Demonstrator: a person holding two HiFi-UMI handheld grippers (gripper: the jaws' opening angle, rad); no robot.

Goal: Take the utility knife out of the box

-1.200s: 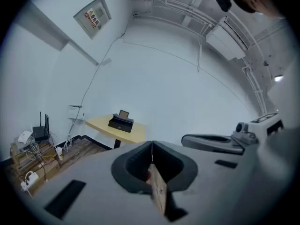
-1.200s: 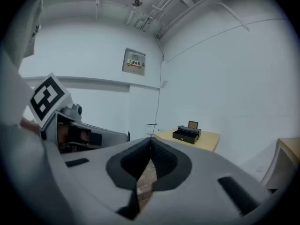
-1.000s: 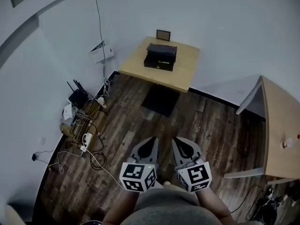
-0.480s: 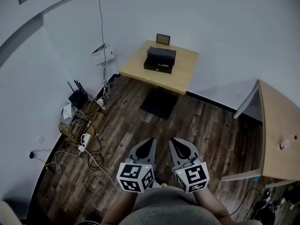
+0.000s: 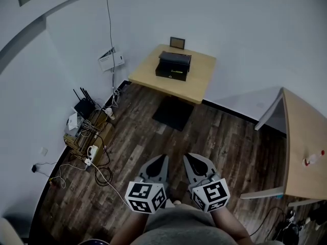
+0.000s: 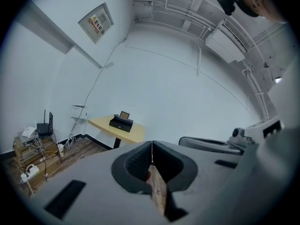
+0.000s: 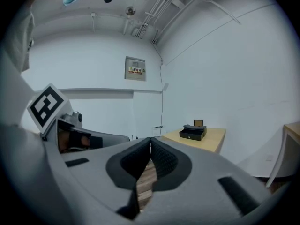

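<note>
A black box (image 5: pixel 173 66) sits on a small wooden table (image 5: pixel 200 80) against the far wall; it also shows far off as the black box (image 6: pixel 121 123) in the left gripper view and the black box (image 7: pixel 192 133) in the right gripper view. No utility knife is visible. Both grippers are held side by side close to the person's body, far from the table. The left gripper (image 5: pixel 160 160) is shut with nothing in it, its tips meeting at left gripper (image 6: pixel 152 143). The right gripper (image 5: pixel 189 158) is shut and empty too, tips meeting at right gripper (image 7: pixel 150 140).
Dark wood floor lies between me and the table, with a dark mat (image 5: pixel 173 112) under its near edge. A crate of routers and cables (image 5: pixel 87 129) stands at the left wall. A second wooden table (image 5: pixel 305 147) is at the right.
The view has shifted slightly and the grippers sit a little lower in the head view. Both stay shut and side by side.
</note>
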